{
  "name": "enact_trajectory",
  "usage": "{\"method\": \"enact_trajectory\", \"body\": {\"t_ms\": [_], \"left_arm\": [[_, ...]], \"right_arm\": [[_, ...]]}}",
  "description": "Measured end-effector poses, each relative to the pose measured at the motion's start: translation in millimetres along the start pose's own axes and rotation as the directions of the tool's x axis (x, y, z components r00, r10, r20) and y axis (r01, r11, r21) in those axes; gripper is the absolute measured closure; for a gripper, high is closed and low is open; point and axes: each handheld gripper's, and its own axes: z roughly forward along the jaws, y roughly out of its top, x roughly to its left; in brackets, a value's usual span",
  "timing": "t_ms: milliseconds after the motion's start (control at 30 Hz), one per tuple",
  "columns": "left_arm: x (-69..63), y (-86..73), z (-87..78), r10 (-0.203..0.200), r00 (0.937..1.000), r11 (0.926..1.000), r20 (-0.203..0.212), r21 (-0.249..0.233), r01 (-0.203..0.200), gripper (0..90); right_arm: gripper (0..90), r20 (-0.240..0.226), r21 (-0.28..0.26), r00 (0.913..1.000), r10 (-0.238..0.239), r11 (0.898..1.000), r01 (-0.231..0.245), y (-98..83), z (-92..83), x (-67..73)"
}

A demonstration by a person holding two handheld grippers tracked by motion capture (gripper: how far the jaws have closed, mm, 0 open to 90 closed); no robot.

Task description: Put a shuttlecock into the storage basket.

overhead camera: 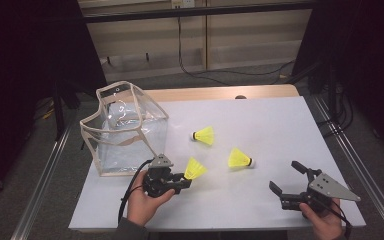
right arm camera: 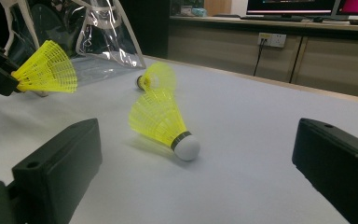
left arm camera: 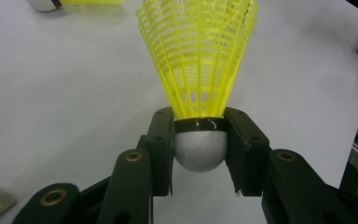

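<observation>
Left gripper view puts the yellow plastic shuttlecock with the white rounded cork (left arm camera: 199, 84) right in front of you: its cork sits between your left gripper (left arm camera: 199, 149)'s two black jaws, which are clamped on it just below the black band, skirt pointing away. In the high view that same shuttlecock (overhead camera: 195, 169) sticks out past your left gripper (overhead camera: 172, 182) near the table's front edge, apparently lifted clear of the white table surface (overhead camera: 275, 125), though the height is hard to judge.

So, as I read it, the pick-up of the first shuttlecock is done; carrying it to the clear plastic bag with beige trim (overhead camera: 122, 130), which stands open-topped just beyond your left hand, is what remains for this one. I see nothing yellow inside the bag yet.

Two more are still to go. A second yellow shuttlecock (overhead camera: 240, 159) lies on its side mid-table, and a third yellow shuttlecock (overhead camera: 203, 135) lies farther back, nearer the bag.

Your right gripper (overhead camera: 290, 182) rests at the front right with its jaws spread wide and nothing between them; in the right gripper view the second shuttlecock (right arm camera: 161, 123) lies ahead of those jaws, apart from them.
</observation>
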Motion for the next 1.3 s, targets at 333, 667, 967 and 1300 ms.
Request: {"method": "enact_trajectory", "body": {"t_ms": [333,667,967,1300], "left_arm": [[0.6,8.6,-3.8,-0.014,0.9999,0.9998,0.004,0.015,0.014,64.7],[1.2,17.3,-7.7,-0.029,0.9996,0.9987,0.003,0.041,0.028,64.8],[-1.1,28.7,-12.1,-0.027,0.9996,0.9984,0.01,0.049,0.027,64.8],[-0.9,34.8,-13.4,-0.031,0.9994,0.997,0.013,0.071,0.03,64.8]], "right_arm": [[1.4,-0.002,0.0,1.0,0.001,1.0,-0.001,0.3,-0.4,0.8],[1.6,-0.001,-0.004,1.0,0.0,1.0,0.0,0.5,-0.6,0.6],[1.6,-0.003,-0.002,1.0,0.0,1.0,0.0,0.4,-0.5,1.0],[1.6,-0.004,0.001,1.0,0.0,1.0,0.0,0.2,-0.2,0.9]]}}
